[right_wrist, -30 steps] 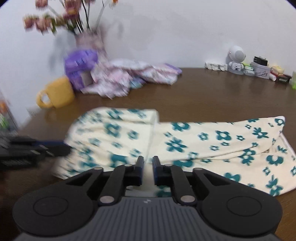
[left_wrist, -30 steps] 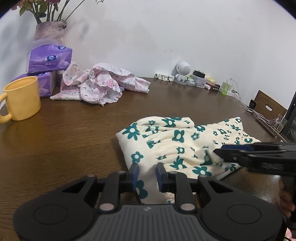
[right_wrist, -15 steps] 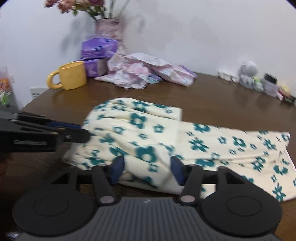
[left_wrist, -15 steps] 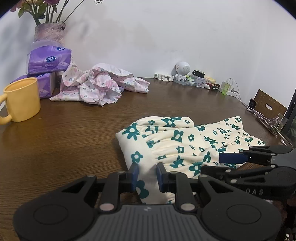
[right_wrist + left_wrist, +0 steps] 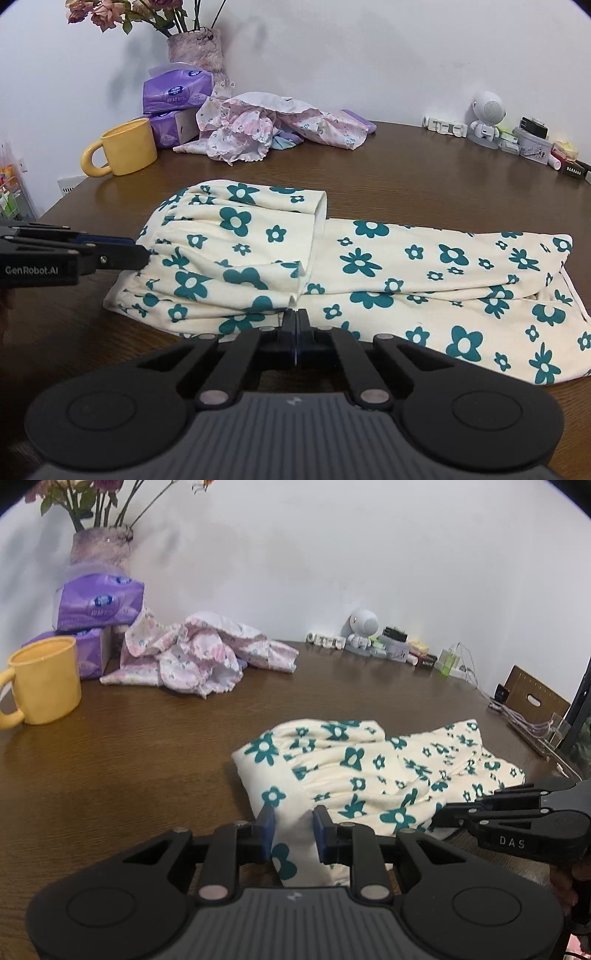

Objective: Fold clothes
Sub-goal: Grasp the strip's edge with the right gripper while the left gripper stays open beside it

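Note:
A cream garment with teal flowers (image 5: 369, 258) lies on the brown table (image 5: 424, 177), its left part folded over. In the left wrist view it (image 5: 354, 768) lies just ahead. My left gripper (image 5: 293, 825) is open, with the garment's near corner between its fingers; from the right wrist view it (image 5: 122, 253) sits at the garment's left end. My right gripper (image 5: 297, 325) is shut at the near edge of the fold; whether cloth is pinched I cannot tell. It also shows in the left wrist view (image 5: 458, 812).
A crumpled pink floral garment (image 5: 266, 125) lies at the back. A yellow mug (image 5: 123, 151), purple tissue packs (image 5: 177, 92) and a flower vase (image 5: 195, 48) stand back left. A small white robot figure (image 5: 485, 118) and several small items line the back right.
My right gripper was open around the fold half a second ago and has shut at its near edge. The left gripper has barely moved.

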`<state>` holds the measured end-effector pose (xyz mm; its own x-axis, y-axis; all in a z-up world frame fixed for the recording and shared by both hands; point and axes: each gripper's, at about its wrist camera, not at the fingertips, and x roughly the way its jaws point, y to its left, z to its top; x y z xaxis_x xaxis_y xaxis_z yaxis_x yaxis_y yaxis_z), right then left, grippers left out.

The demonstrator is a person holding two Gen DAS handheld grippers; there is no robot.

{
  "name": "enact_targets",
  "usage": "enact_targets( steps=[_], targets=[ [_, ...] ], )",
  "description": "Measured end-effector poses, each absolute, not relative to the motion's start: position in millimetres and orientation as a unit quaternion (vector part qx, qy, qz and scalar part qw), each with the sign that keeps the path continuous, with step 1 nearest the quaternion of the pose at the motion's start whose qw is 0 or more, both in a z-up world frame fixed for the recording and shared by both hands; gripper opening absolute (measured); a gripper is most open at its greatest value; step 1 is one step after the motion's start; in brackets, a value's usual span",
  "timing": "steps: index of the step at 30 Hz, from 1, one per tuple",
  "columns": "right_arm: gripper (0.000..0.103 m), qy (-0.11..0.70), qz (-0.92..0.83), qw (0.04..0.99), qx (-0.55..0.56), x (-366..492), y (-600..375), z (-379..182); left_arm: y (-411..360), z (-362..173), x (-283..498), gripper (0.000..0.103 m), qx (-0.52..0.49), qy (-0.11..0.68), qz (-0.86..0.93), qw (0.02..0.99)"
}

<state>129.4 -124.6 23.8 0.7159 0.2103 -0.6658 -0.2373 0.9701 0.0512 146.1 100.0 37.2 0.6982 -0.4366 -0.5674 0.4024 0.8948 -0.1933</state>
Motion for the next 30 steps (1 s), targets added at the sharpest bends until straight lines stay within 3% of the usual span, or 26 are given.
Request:
enact_targets(
  steps=[4,6,7,8,13,20,24,25,26,30],
  targets=[
    [0.008,0.356,0.106,0.928,0.02,130,-142,35,100,40,147,0.02,-0.033,0.316,-0.234,0.919],
    [0.02,0.342,0.104,0.933,0.039,132,-148,45,103,44,150,0.02,-0.048,0.318,-0.238,0.916],
    [0.04,0.333,0.105,0.936,0.048,134,-149,50,104,47,153,0.02,-0.053,0.317,-0.238,0.916],
    [0.053,0.323,0.106,0.939,0.057,136,-151,55,105,51,156,0.022,-0.057,0.317,-0.237,0.917],
    [0.053,0.311,0.148,0.938,0.032,174,-120,61,106,65,193,0.026,-0.056,0.325,-0.207,0.921],
    [0.059,0.293,0.165,0.942,0.018,222,-79,61,105,49,233,0.02,-0.075,0.359,-0.211,0.906],
    [0.057,0.326,0.185,0.927,0.02,245,-76,52,103,41,233,0.018,-0.059,0.365,-0.22,0.903],
    [0.048,0.341,0.194,0.919,0.029,249,-78,49,104,41,234,0.018,-0.062,0.367,-0.221,0.901],
    [0.032,0.354,0.204,0.912,0.037,250,-81,46,105,40,234,0.018,-0.064,0.369,-0.222,0.9],
    [0.009,0.389,0.225,0.893,0.033,246,-86,33,103,38,233,0.021,-0.058,0.371,-0.22,0.9]
  ],
)
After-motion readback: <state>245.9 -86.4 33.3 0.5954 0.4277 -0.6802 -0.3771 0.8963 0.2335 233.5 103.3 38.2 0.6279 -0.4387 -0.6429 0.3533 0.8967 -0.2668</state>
